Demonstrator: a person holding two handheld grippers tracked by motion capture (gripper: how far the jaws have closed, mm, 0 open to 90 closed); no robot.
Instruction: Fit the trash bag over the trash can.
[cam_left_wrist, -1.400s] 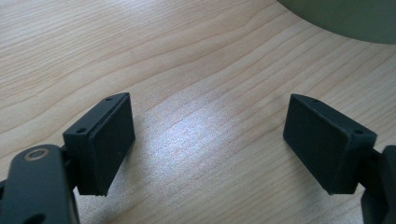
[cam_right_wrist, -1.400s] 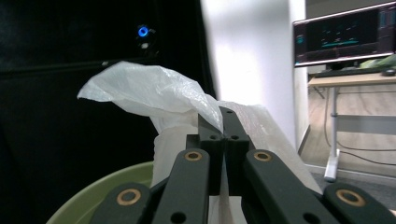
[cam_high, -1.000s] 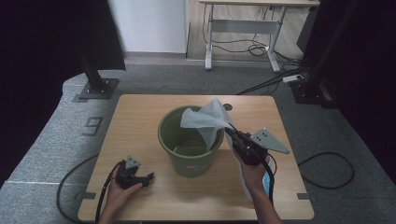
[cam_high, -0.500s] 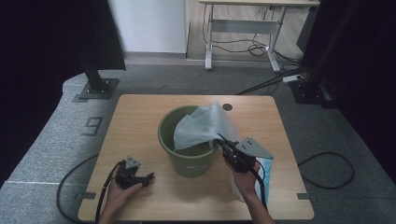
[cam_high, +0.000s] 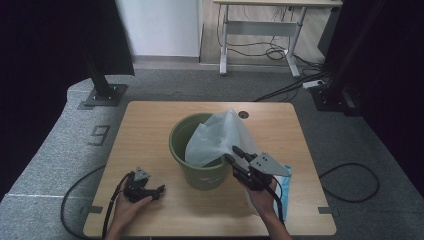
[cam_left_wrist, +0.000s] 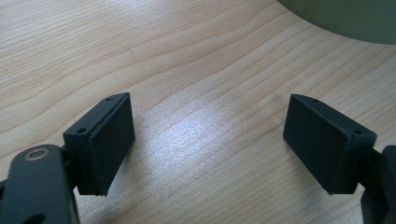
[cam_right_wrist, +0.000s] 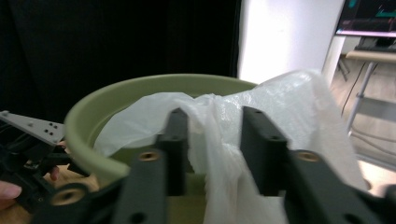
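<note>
Where grey carpet (cam_high: 55, 150) surrounds wooden table (cam_high: 150, 125), green bucket (cam_high: 195, 172) stands mid-table

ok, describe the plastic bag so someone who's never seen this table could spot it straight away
On the light wooden table stands a round olive-green bucket, about mid-table. The plastic bag is the thin, translucent white sheet that drapes over the bucket's right rim and puffs up above it, beside the right gripper. It is the one soft, crinkled, see-through thing there.
</note>
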